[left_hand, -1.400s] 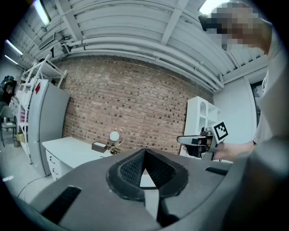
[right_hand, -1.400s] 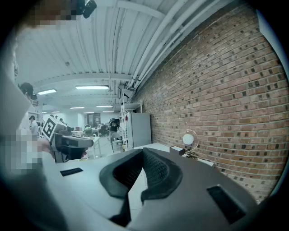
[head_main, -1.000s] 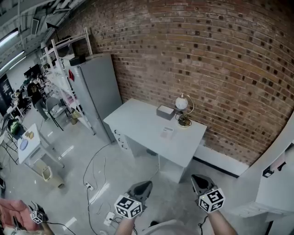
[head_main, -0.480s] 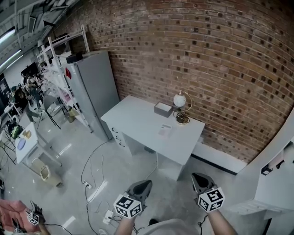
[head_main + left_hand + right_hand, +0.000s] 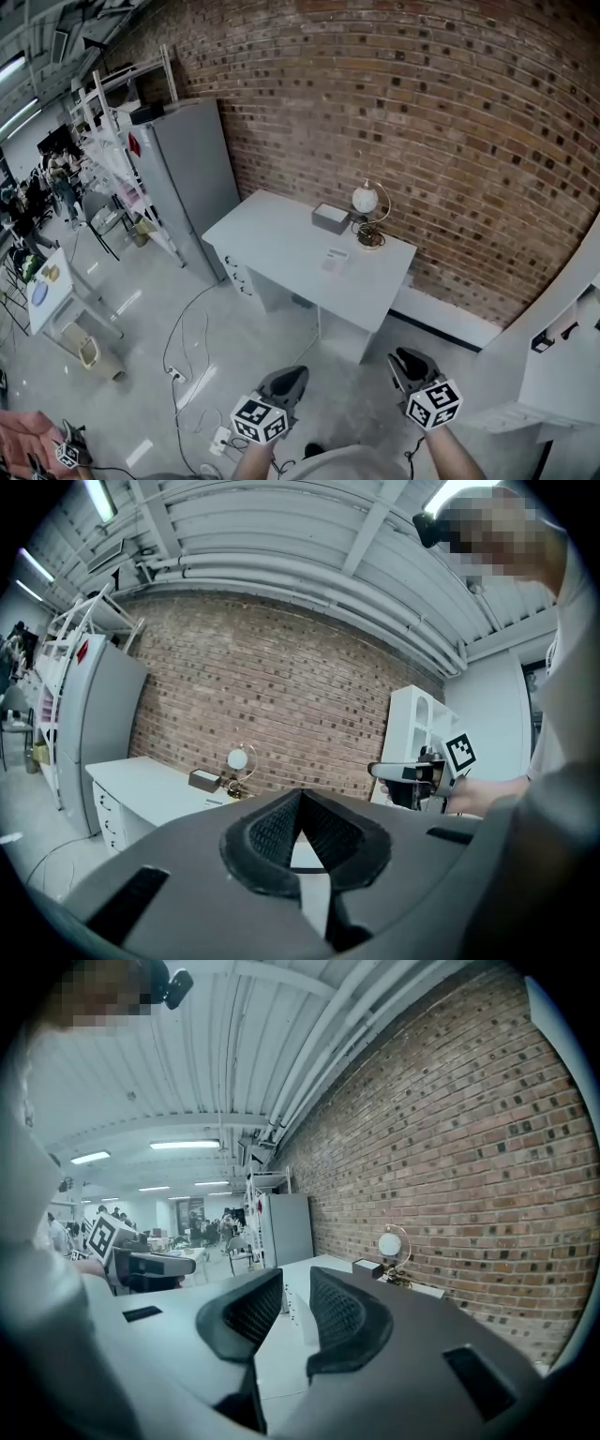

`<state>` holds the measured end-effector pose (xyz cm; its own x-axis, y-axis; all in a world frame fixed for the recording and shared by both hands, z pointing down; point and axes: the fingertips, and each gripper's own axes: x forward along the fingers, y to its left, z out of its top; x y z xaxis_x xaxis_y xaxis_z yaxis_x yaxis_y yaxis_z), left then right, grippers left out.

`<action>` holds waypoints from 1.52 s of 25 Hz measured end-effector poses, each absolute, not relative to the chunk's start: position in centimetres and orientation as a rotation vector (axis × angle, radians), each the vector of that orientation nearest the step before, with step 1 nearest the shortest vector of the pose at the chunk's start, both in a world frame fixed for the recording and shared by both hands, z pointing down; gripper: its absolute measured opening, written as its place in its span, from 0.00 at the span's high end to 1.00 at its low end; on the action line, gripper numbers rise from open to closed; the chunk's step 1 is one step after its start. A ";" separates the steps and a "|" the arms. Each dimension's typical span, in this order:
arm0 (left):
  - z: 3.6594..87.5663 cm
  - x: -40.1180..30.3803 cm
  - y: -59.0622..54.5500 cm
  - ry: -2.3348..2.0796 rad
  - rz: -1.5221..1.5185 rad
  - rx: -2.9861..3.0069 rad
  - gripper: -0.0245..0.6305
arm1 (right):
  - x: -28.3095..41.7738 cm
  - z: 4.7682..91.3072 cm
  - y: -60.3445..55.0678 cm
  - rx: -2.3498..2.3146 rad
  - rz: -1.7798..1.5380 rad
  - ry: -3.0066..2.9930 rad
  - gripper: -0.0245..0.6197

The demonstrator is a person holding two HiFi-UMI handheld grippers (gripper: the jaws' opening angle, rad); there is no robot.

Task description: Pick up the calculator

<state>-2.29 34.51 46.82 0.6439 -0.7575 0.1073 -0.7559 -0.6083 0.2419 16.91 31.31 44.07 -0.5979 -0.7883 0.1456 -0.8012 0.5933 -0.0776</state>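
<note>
We stand well back from the white desk, with bare floor between us and it. The calculator appears to be the small pale flat thing lying on the desktop, at 6 o'clock of the grey box and 7 o'clock of the globe lamp, apart from both.

In the head view it lies at about 1 o'clock from the left gripper and at about 11 o'clock from the right gripper, so it sits nearly straight ahead of the gap between them. Both are well apart from it, and we judge neither clearly nearer. Its long axis seems to run away from us toward the brick wall, though it is too small here for us to be sure.

The left gripper's pads meet at their tips, with nothing between them. The right gripper's jaws have just been opening and now stand partly apart, also with nothing between them, only the desk far beyond the gap.

We count one calculator, one box, one lamp, one desk and two grippers. A tall grey cabinet stands at 9 o'clock of the desk, and cables trail on the floor at its 7 o'clock.

We judge the walk up to the desk must come first.
</note>
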 end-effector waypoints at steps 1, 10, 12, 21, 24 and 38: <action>46.9 -2.5 34.5 -1.223 -0.008 2.600 0.94 | 16.7 44.2 31.3 1.357 0.214 -2.718 0.80; 47.6 -4.7 34.4 -1.206 0.001 2.586 0.94 | 14.6 44.4 31.4 1.351 0.224 -2.695 0.74; 48.1 -5.3 34.6 -1.201 0.003 2.582 0.94 | 14.2 44.9 31.5 1.359 0.230 -2.689 0.72; 49.1 -7.0 36.1 -1.177 0.009 2.589 0.94 | 12.1 45.9 33.1 1.374 0.250 -2.699 0.72; 49.3 -7.2 36.4 -1.165 0.016 2.589 0.94 | 11.9 46.2 33.6 1.389 0.260 -2.691 0.72; 50.1 -7.1 32.3 -1.147 0.015 2.592 0.94 | 12.4 47.9 30.0 1.403 0.289 -2.685 0.72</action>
<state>-7.08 32.29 50.14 0.6801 -0.7212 0.1317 -0.7244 -0.6335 0.2718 12.43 30.01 47.94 -0.5712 -0.8021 0.1741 -0.8208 0.5580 -0.1220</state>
